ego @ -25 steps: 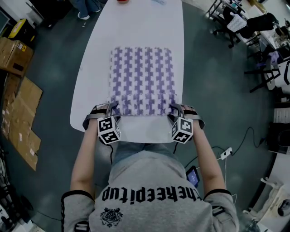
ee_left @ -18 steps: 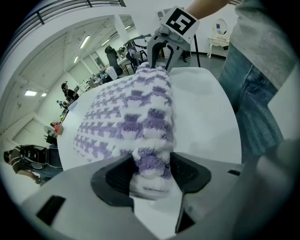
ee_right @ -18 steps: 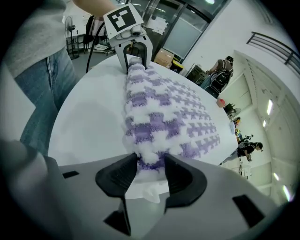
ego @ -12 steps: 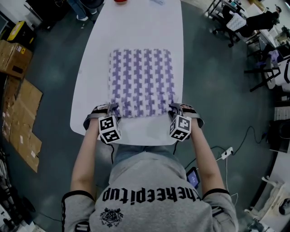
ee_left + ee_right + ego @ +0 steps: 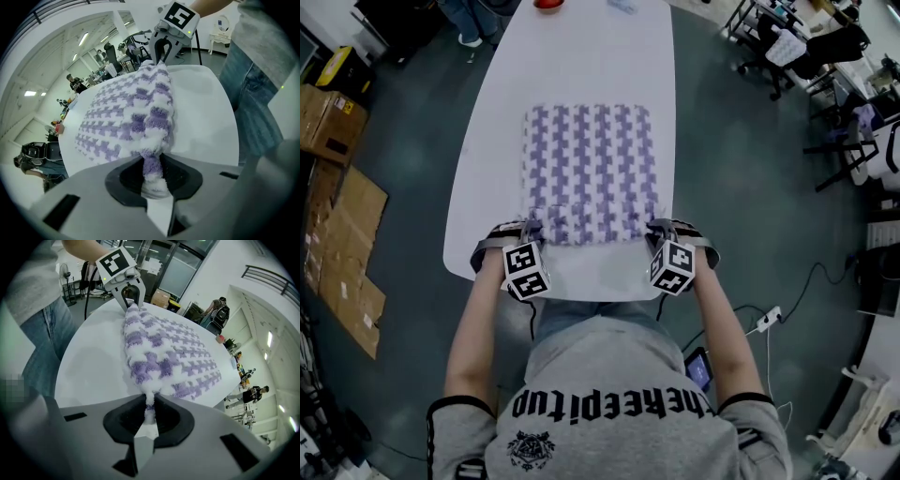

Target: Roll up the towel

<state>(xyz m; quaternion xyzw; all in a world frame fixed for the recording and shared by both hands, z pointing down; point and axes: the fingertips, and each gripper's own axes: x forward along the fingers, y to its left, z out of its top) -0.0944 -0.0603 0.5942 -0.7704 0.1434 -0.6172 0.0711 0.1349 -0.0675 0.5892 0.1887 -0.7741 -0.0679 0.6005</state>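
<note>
Just clamped fluffy towel point(image 5: 591, 169): L hand-held gripper point(image 5: 532, 226), R hand-held gripper point(image 5: 658, 226).

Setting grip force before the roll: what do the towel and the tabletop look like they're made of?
The towel looks like plush terry or microfibre, matte: fluffy tufted pile in purple-and-white houndstooth, edge bunching softly. The table looks like smooth hard laminate or painted board, evenly white; no grain shows.

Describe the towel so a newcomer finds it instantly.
Look at the long white table. Spread over its near half lies a fluffy purple-and-white patterned towel. It is the only cloth there, far bigger than the small red object at the far end.
</note>
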